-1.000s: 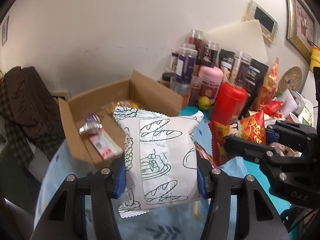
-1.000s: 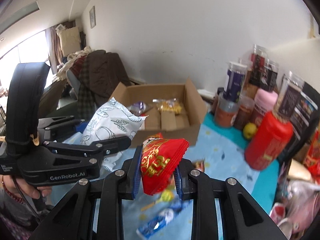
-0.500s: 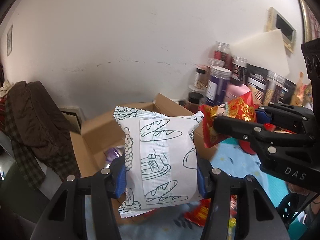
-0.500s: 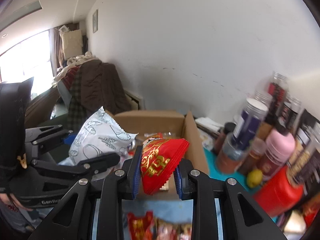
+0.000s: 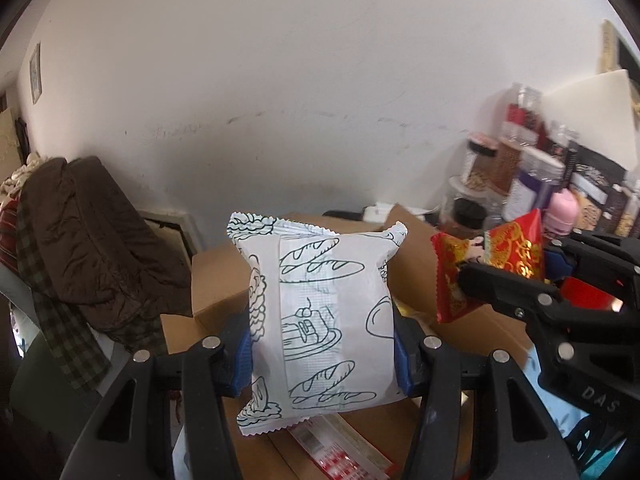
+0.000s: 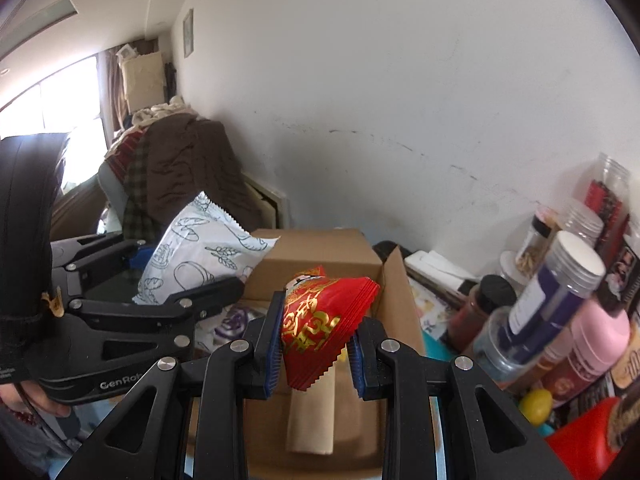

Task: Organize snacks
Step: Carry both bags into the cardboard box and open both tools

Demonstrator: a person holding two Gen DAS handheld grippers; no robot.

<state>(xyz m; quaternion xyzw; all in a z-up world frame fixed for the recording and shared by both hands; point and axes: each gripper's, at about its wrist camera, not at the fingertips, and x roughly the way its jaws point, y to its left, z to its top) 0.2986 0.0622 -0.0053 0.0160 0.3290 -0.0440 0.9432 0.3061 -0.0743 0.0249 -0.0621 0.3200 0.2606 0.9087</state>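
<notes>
My left gripper (image 5: 322, 354) is shut on a white bread packet (image 5: 320, 312) printed with loaf drawings, held above the open cardboard box (image 5: 218, 280). My right gripper (image 6: 314, 354) is shut on a red and gold snack packet (image 6: 320, 320), also over the box (image 6: 320, 254). In the left wrist view the right gripper (image 5: 516, 276) and its red packet (image 5: 492, 264) hang just right of the bread packet. In the right wrist view the left gripper (image 6: 184, 276) and bread packet (image 6: 204, 256) are at the left. A red-striped packet (image 5: 340, 452) lies in the box.
Jars, bottles and pouches (image 6: 560, 300) crowd the table against the wall at the right, with a red canister (image 6: 588, 444) and a yellow lemon (image 6: 536, 406). A brown jacket (image 5: 92, 248) hangs over a chair left of the box.
Both grippers have moved forward with their packets, from over the blue tablecloth to over the box. The box now fills the lower part of both views.
</notes>
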